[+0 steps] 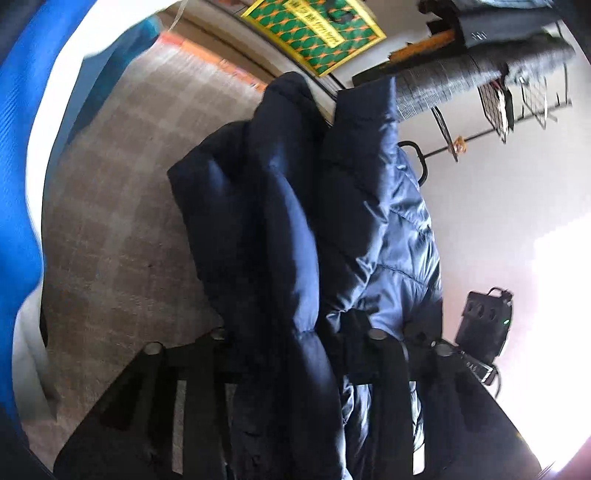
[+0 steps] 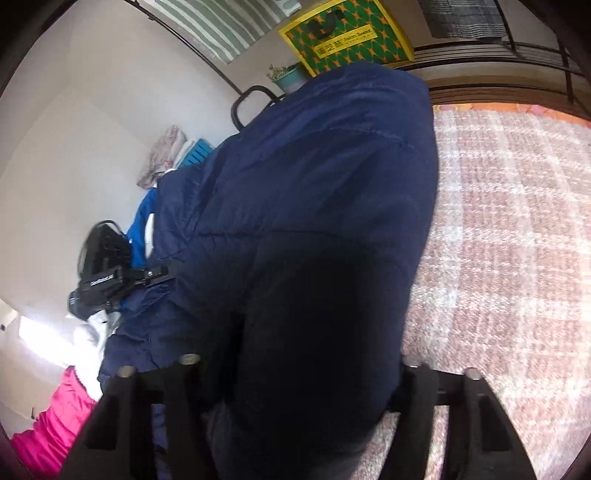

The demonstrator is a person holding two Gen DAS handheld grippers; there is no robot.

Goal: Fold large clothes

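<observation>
A large navy puffer jacket (image 1: 295,221) hangs in the air from my left gripper (image 1: 295,343), which is shut on a thick fold of it. The same jacket (image 2: 314,221) fills the middle of the right wrist view, bulging between the fingers of my right gripper (image 2: 295,365), which is shut on it. The left gripper (image 2: 110,280) shows at the left of the right wrist view, holding the jacket's other side. Both fingertip pairs are mostly hidden by padding.
A pink-and-white checked blanket (image 2: 509,240) lies below. A blue garment (image 1: 18,184) is at the left, a pink garment (image 2: 48,424) on the floor. A yellow-green box (image 2: 347,33), a plant pot (image 2: 291,77), a clothes rack (image 1: 517,99) and a black power device (image 1: 484,325) stand around.
</observation>
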